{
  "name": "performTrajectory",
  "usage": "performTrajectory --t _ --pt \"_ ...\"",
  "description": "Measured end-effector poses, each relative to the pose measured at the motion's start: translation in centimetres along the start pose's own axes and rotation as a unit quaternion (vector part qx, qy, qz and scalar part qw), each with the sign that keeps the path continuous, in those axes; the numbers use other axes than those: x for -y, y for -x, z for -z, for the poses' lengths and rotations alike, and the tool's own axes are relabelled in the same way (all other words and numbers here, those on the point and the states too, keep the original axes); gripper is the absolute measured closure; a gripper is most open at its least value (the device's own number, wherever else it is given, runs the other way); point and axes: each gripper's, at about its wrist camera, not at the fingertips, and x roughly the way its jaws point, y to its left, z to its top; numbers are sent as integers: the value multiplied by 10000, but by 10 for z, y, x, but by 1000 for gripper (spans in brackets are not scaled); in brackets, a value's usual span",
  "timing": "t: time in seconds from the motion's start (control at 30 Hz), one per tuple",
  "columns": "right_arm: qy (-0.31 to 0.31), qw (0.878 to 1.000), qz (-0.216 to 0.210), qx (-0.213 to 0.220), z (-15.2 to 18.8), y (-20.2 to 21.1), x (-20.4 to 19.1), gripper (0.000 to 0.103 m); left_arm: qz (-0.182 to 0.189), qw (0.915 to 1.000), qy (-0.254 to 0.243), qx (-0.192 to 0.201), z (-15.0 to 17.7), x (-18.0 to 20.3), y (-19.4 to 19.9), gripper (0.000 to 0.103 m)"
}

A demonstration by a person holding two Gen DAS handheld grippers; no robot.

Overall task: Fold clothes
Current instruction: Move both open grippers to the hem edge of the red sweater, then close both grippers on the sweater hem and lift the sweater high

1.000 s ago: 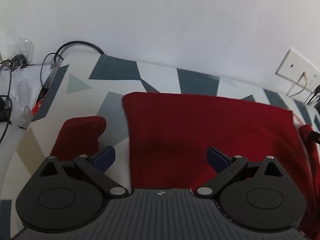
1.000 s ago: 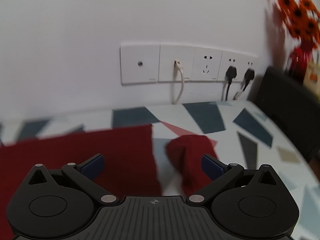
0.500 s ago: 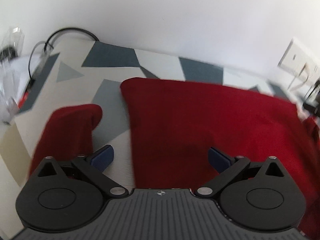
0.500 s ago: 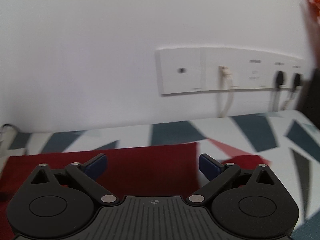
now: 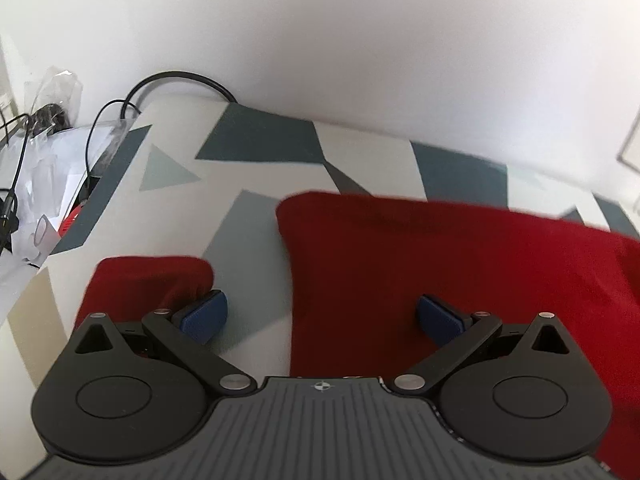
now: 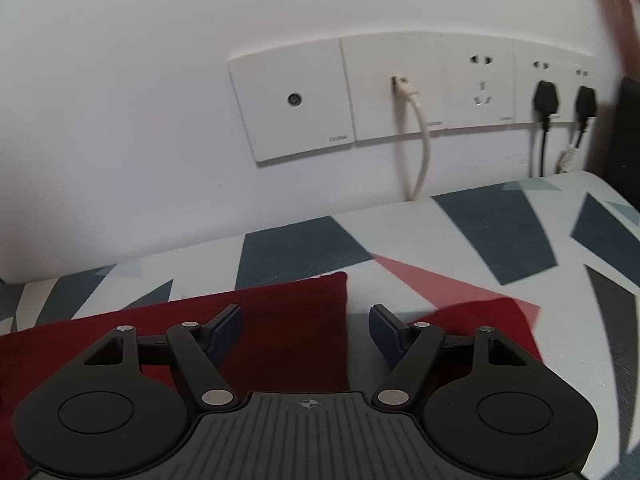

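A dark red garment [image 5: 440, 272] lies flat on a table with a white, grey and teal geometric cloth [image 5: 256, 168]. One of its sleeves [image 5: 148, 280] sticks out at the left in the left wrist view. My left gripper [image 5: 323, 318] hovers open over the garment's left edge, nothing between its blue pads [image 5: 206, 316]. In the right wrist view the garment's far right corner [image 6: 304, 304] lies between the fingers of my right gripper [image 6: 306, 326], which is open and a little narrower. The other sleeve [image 6: 484, 320] lies just right of it.
A white wall [image 6: 160, 80] runs behind the table, with a row of socket plates [image 6: 400, 92], a white cable and two black plugs [image 6: 546, 98]. Clear plastic bags and black cables [image 5: 44, 132] crowd the table's far left end. A dark object [image 6: 628, 132] stands at the right edge.
The left view has swung left and drawn back slightly over the sleeve. The right gripper has swung left from the right sleeve to the garment's right corner, and its jaws have narrowed a little.
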Motion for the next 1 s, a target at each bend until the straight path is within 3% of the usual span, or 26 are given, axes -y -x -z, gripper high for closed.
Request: performTrajectory --t 0.17,0.23,0.27,0.33,0.37,0.47,0.57,0.7,0.8,0.9,0.97,1.0 --pt "221 9995 220 -40 -2 -19 -8 56 -60 9998 -157 109 -5 6 -8 1" --pt "354 9986 389 -37 -4 -22 -12 70 22 9996 -212 189 -9 7 -8 14" --pt "443 9979 473 -45 -5 -22 -14 73 22 9995 -197 250 -11 7 -7 34" --pt "305 9988 385 -17 -9 -17 -13 95 22 9994 -15 343 -18 3 -4 80" --pt "222 9992 330 -1 -11 -14 -12 95 204 9992 179 305 -21 -2 -2 96" --pt "-25 9999 164 46 -16 -5 -10 96 681 9953 640 270 -30 -14 8 97" --pt "-284 9994 -61 201 -22 13 -9 96 776 9937 367 727 -33 -9 40 97" --pt "-565 9926 -467 970 -36 81 -8 96 1007 9819 256 1584 -33 -7 104 97" --pt "-869 9779 -738 1754 -48 146 -7 96 1041 9645 477 2379 -35 -11 157 98" --pt "-753 9503 -808 2909 -58 214 -11 96 985 9384 708 3236 -39 -16 204 98" --pt "-697 9487 -561 3033 -68 236 -15 97 974 9237 807 3616 -43 -16 226 98" --pt "-674 9431 -713 3176 -72 252 -18 97 1059 9163 805 3778 -44 -14 237 98"
